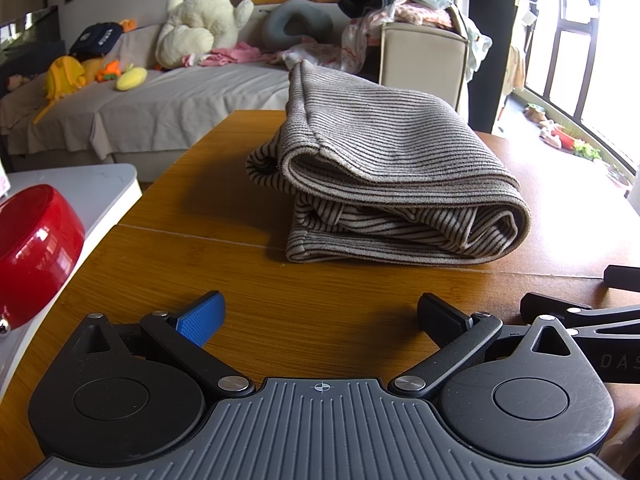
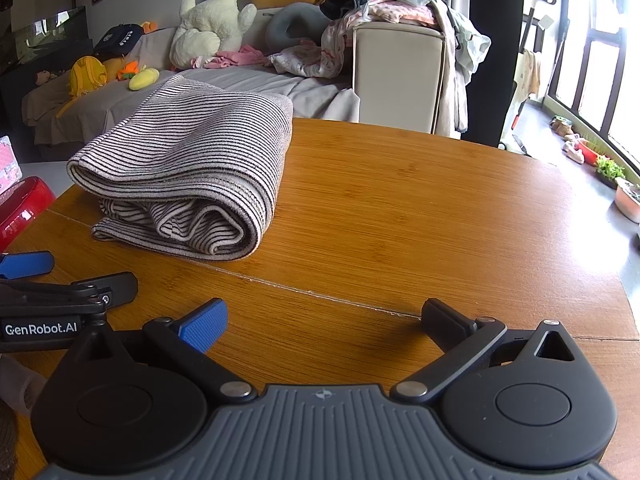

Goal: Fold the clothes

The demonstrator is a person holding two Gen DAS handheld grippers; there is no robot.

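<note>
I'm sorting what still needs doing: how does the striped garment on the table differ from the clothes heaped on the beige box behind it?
The striped garment is folded into a compact bundle; the clothes heap is loose and draped over the edges of the beige box. The garment is one brown-and-cream striped piece; the heap mixes pink, pale and dark items. The garment lies on the wooden table; the heap sits on the box. Neither is held: both claws are open.

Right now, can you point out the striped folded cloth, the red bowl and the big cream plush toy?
striped folded cloth (image 1: 400,152), left wrist view, top layer.
red bowl (image 1: 36,248), left wrist view, glossy side wall.
cream plush toy (image 2: 212,24), right wrist view, its body.
</note>
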